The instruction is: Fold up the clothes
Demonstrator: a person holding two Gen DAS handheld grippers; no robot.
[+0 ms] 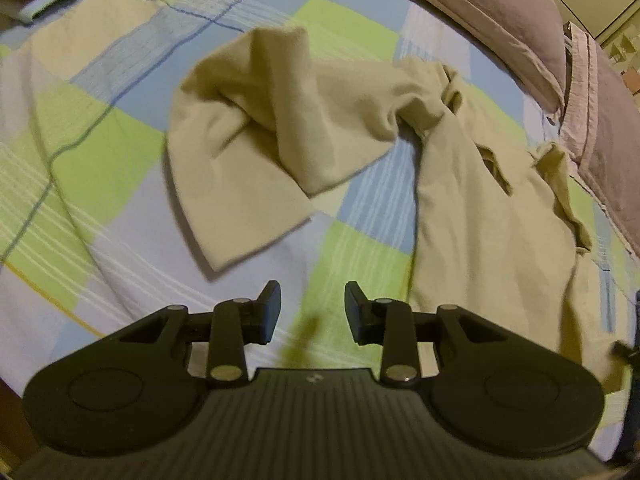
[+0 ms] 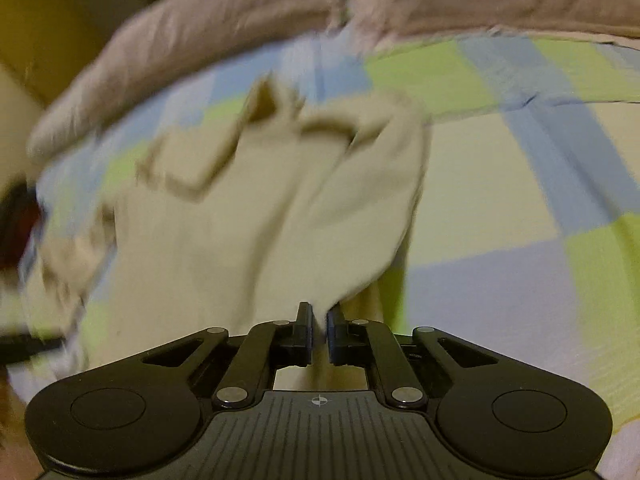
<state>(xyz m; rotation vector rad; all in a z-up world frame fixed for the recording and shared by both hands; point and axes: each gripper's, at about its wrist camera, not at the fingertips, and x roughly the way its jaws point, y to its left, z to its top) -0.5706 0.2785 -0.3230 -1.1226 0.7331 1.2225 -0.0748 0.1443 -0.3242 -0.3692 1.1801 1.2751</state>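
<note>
Checked bedding in green, blue and cream covers a bed (image 1: 100, 128), with mauve pillows (image 1: 500, 12) along its far edge. On the bed lies a beige garment (image 1: 280, 120), loose and rumpled, not folded flat.

In the left wrist view, one long part of the garment, perhaps a sleeve or a leg, is doubled over itself and crumpled, its blunt end pointing toward the camera. It joins a twisted knot of cloth near the middle, and a second broad panel runs down the right side of the view. No neat fold shows anywhere, so the folding looks far from finished. Whether this is an early stage or a reshaping partway through, the pictures do not settle.

The left tool (image 1: 312, 312) hovers above the bedding with its jaws set wide and nothing between them. The end of the crumpled part lies just beyond its left finger, near but apart; the broad panel's edge lies just beyond its right finger.

The right wrist view is blurred. The right tool (image 2: 319, 334) has its jaws drawn narrow, pinched on an edge of the garment (image 2: 248, 232). From the grip the cloth fans out and away toward the pillows (image 2: 200, 44), lifted a little off the bed.
</note>
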